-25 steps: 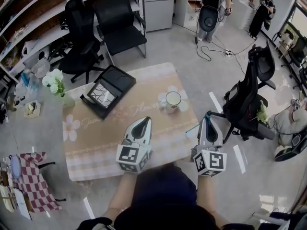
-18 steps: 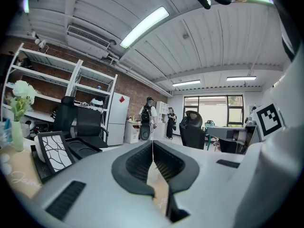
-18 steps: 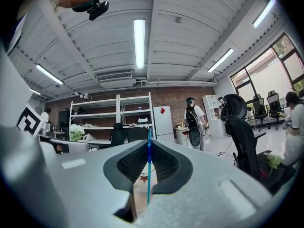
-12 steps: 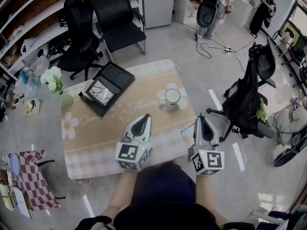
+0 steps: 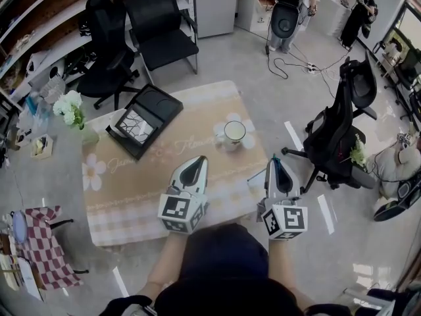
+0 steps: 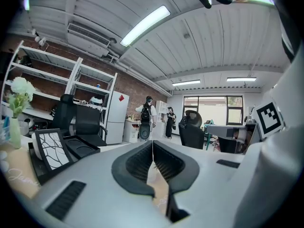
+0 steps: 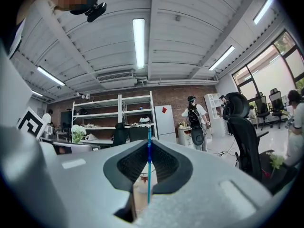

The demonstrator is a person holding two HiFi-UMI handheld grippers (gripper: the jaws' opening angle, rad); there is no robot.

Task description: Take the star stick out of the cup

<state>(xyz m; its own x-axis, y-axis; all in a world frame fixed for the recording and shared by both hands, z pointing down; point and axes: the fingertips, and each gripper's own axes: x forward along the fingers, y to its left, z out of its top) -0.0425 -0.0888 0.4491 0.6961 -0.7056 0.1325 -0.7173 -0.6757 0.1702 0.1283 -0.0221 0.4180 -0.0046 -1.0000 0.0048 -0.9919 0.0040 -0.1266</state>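
Note:
A white cup [image 5: 234, 132] stands on a flower-shaped coaster at the far right of the table [image 5: 131, 196]. My right gripper [image 5: 275, 162] hovers over the table's right front corner, nearer me than the cup. It is shut on a thin blue stick [image 7: 148, 170] that runs straight up between its jaws. The stick's star end I cannot make out. The cup [image 7: 144, 178] shows low between those jaws, well ahead. My left gripper [image 5: 195, 161] hangs over the table's front middle, shut with nothing in it [image 6: 152, 144].
An open black case with a crackle-pattern panel [image 5: 141, 120] lies at the table's far left. A vase of white flowers [image 5: 69, 110] stands off the left edge. Black office chairs stand behind the table [image 5: 158, 31] and to its right [image 5: 342, 130]. People stand far back.
My right gripper has drifted a little left and nearer to me, still with the stick. The left gripper has barely moved.

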